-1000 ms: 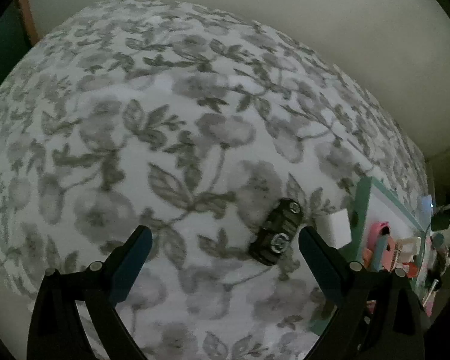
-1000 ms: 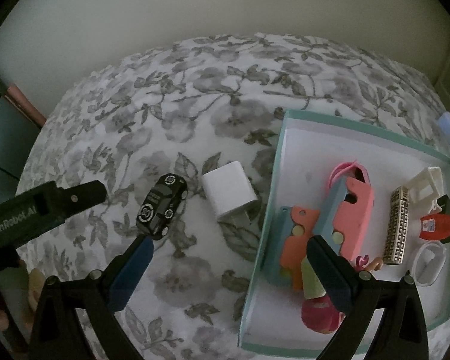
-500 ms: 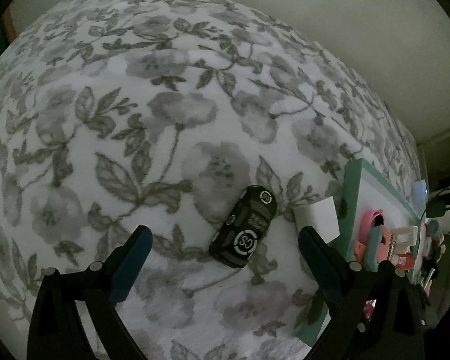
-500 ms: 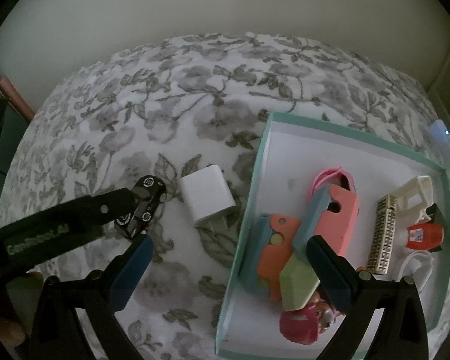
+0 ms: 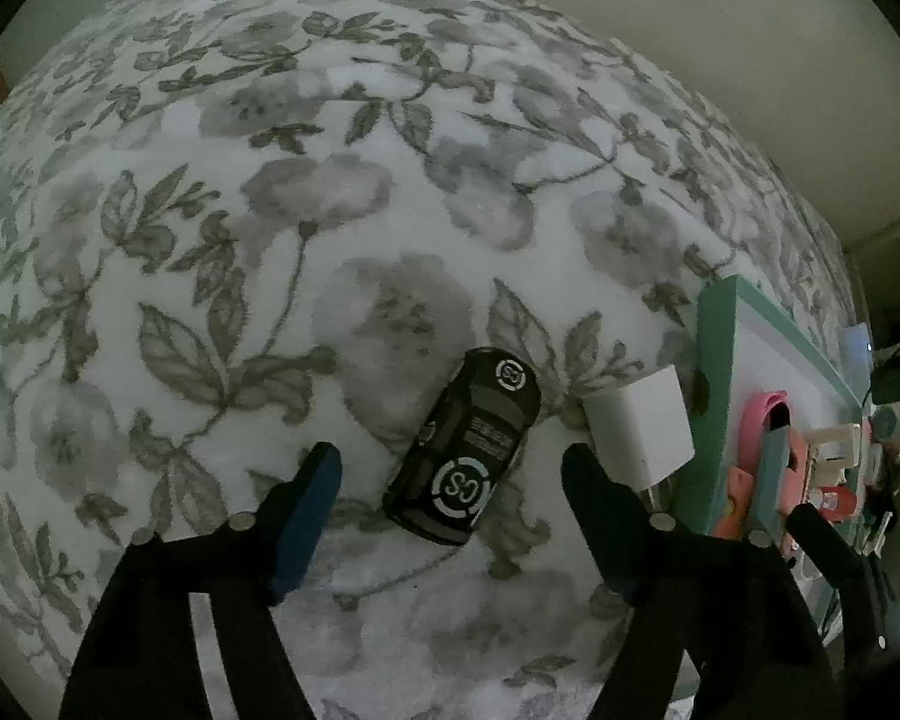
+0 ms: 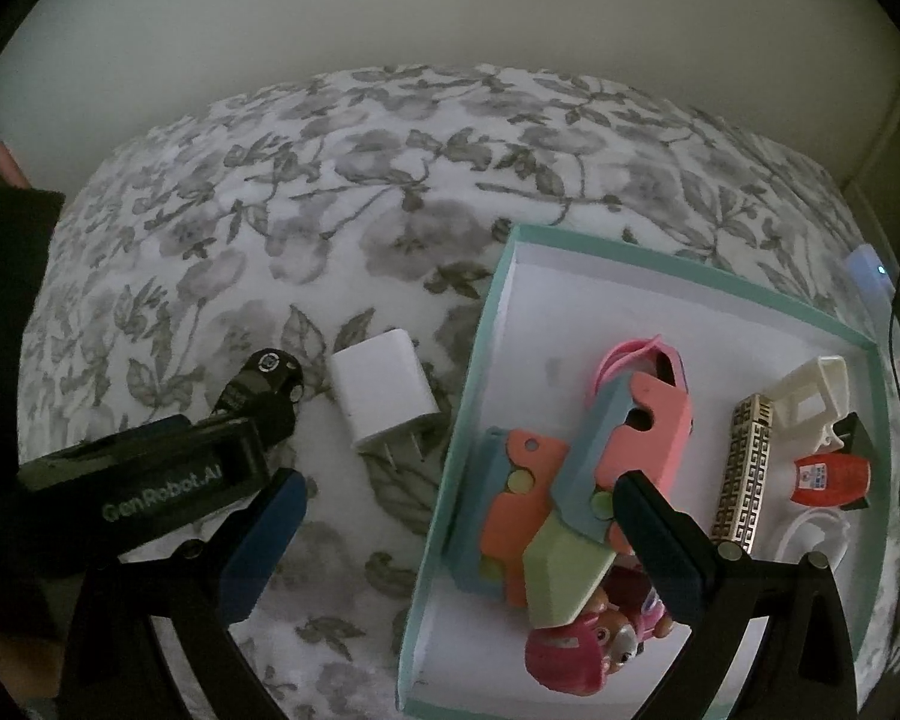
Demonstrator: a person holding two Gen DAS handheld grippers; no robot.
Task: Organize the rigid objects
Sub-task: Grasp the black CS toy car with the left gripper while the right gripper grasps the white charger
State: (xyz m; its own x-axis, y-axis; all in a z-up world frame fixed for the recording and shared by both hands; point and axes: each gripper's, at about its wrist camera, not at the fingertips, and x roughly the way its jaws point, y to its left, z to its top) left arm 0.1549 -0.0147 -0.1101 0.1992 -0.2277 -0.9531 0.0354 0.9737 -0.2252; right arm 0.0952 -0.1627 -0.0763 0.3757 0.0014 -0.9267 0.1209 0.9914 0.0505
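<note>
Black toy car [image 5: 471,447] lying on the floral cover, at nine o'clock of the white charger [image 5: 639,429], now being framed by the left gripper [image 5: 450,471], descending and closing, not yet touching; right gripper [image 6: 459,501] hovering open, empty.

the left gripper [image 5: 450,468] has 2 matte black arms shaped like angular brackets, each tipped with a long dark blue pad [image 5: 306,525], and small silver screw heads sit on the knuckles. the right gripper [image 6: 456,501] is built the same way: black frame, blue pads, round silver screws. seen from the right wrist view, the left gripper's black housing [image 6: 144,486] carries pale lettering (genrobot.ai) along its side.
</note>
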